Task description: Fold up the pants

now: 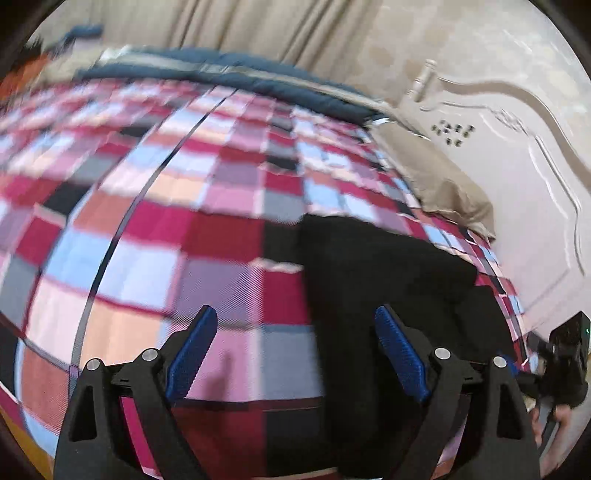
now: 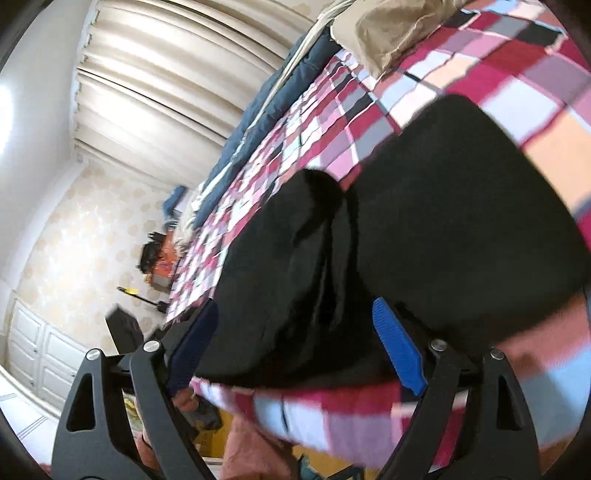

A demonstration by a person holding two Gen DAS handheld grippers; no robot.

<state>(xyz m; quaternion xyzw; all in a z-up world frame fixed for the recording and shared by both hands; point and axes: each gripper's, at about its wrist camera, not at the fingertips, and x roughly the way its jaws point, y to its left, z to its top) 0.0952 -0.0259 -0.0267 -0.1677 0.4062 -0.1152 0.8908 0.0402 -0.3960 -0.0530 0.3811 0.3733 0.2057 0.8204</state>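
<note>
Lying dark against the checked bedspread (image 1: 207, 229), the black pants (image 1: 388, 280) rest on the bed close to its near edge, toward the end where a tan pillow (image 1: 439, 177) sits against the pale carved headboard (image 1: 524, 140). In the left wrist view the left gripper (image 1: 295, 354) hangs above the bed with its blue-padded fingers (image 1: 192, 354) spread wide and nothing between them; the pants start just inside its right-hand finger and run off toward the pillow end. The right gripper (image 2: 295, 347) also has its jaws wide apart and grips nothing, with the pants (image 2: 424, 236) filling the gap ahead of it; whether its fingertips touch the cloth cannot be told through the blur. From that tilted right wrist view the fabric shows two rounded lobes with a fold line between them, and its lower hem lies right along the near edge of the bed, where the bedspread (image 2: 332, 413) drops over the side. A dark blue blanket (image 1: 258, 77) runs along the far edge of the bed, below beige curtains (image 1: 258, 26). Both views are smeared by motion.
</note>
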